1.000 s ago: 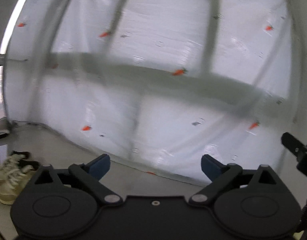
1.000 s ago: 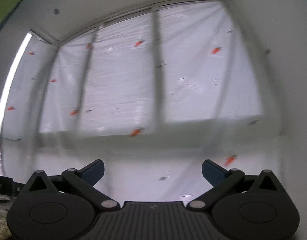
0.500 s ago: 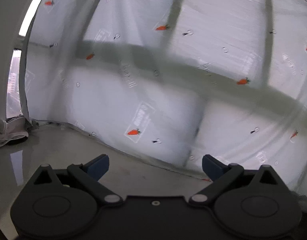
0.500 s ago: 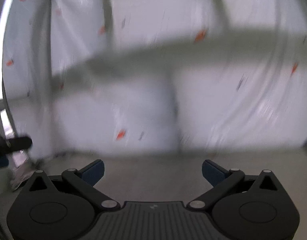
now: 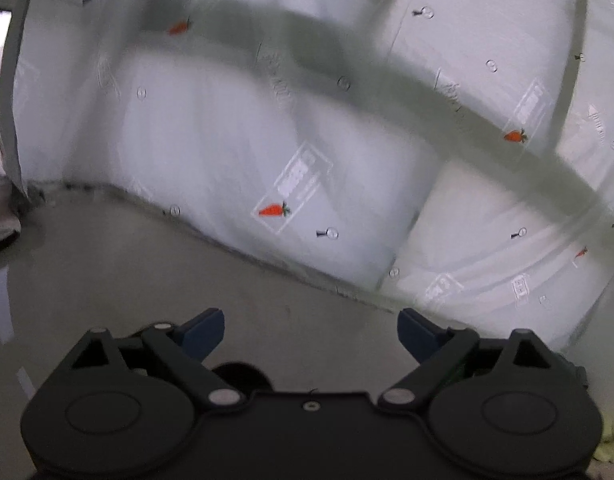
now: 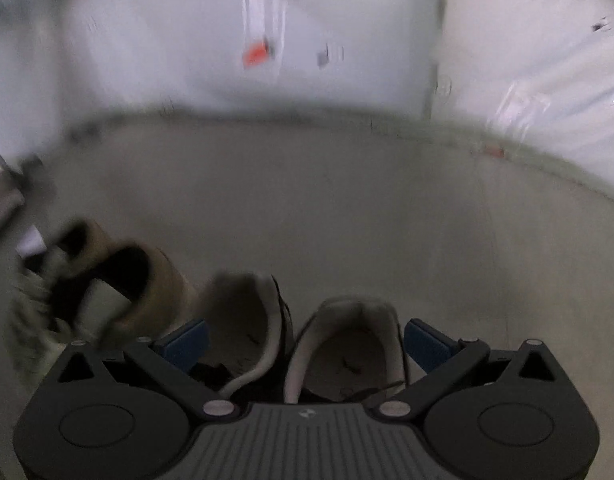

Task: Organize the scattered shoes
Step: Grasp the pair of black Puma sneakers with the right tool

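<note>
Right gripper: jaws spread, nothing held, poised over two white shoes lying side by side, heels up between the fingers. Tan shoes just left, blurred. Left gripper: jaws spread, nothing held, above bare floor, no shoe in its view. Step judged: grasp one white shoe; best lowered onto a single heel collar, clear of its twin. Open floor ahead and right; plastic sheet bounds far edge, tan pair crowds left.
</note>
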Demonstrator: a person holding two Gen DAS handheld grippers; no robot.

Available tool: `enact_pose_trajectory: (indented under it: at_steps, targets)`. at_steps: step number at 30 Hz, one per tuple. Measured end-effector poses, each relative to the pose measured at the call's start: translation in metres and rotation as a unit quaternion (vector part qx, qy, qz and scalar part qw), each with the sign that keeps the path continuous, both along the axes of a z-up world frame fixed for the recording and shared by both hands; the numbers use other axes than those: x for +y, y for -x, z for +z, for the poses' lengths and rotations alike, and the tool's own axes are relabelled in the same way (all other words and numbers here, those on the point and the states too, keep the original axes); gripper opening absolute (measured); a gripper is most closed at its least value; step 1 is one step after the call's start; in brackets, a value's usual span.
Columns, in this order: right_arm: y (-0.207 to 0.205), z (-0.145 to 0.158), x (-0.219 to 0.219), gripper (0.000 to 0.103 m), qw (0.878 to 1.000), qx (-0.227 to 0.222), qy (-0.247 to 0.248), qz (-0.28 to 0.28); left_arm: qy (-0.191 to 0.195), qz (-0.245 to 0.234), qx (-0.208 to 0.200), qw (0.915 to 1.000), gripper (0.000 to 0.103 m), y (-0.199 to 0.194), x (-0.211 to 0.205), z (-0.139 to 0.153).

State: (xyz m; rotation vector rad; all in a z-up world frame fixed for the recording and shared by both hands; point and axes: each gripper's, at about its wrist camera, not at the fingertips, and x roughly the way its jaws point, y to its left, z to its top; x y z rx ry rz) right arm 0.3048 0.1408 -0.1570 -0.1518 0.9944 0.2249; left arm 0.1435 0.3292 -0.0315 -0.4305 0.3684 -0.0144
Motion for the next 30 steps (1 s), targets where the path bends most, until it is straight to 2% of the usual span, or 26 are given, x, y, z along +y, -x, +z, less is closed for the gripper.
enact_pose_trajectory:
  at_steps: [5, 7, 9, 12, 14, 16, 17, 22, 24, 28, 30]
  targets:
    - [-0.021, -0.018, 0.017, 0.101, 0.998, 0.031, 0.052, -0.01, 0.022, -0.006, 0.04, 0.9989, 0.085, -0.032, 0.019, -0.019]
    - [-0.028, -0.016, 0.021, 0.095, 0.997, 0.046, 0.057, -0.029, 0.035, -0.009, 0.05, 0.9981, 0.085, -0.045, 0.026, -0.024]
    - [-0.025, -0.003, 0.026, 0.094, 0.997, 0.041, 0.054, -0.04, 0.048, -0.014, 0.056, 0.9972, 0.085, -0.057, 0.03, -0.027]
    - [-0.008, 0.008, 0.037, 0.094, 0.998, 0.025, 0.051, -0.029, 0.04, -0.02, 0.056, 0.9974, 0.085, -0.067, 0.03, -0.03]
    - [-0.001, 0.003, 0.043, 0.093, 0.998, 0.035, 0.045, -0.019, 0.03, -0.025, 0.06, 0.9974, 0.085, -0.071, 0.028, -0.033]
    - [0.0, -0.004, 0.045, 0.082, 0.998, 0.044, 0.042, -0.016, 0.03, -0.035, 0.075, 0.9961, 0.085, -0.077, 0.026, -0.04]
    - [-0.003, -0.007, 0.045, 0.08, 0.998, 0.048, 0.04, -0.018, 0.031, -0.04, 0.08, 0.9955, 0.085, -0.08, 0.025, -0.043]
    - [-0.017, -0.021, 0.04, 0.077, 0.997, 0.061, 0.03, -0.031, 0.023, -0.057, 0.095, 0.9936, 0.085, -0.09, 0.023, -0.048]
    - [-0.025, -0.026, 0.039, 0.072, 0.996, 0.069, 0.026, -0.044, 0.023, -0.057, 0.099, 0.9932, 0.085, -0.094, 0.025, -0.049]
    - [-0.031, -0.027, 0.034, 0.072, 0.995, 0.077, 0.006, -0.068, 0.023, -0.05, 0.104, 0.9931, 0.085, -0.101, 0.028, -0.051]
    - [-0.03, -0.025, 0.029, 0.063, 0.994, 0.075, -0.009, -0.081, 0.024, -0.049, 0.105, 0.993, 0.085, -0.103, 0.028, -0.052]
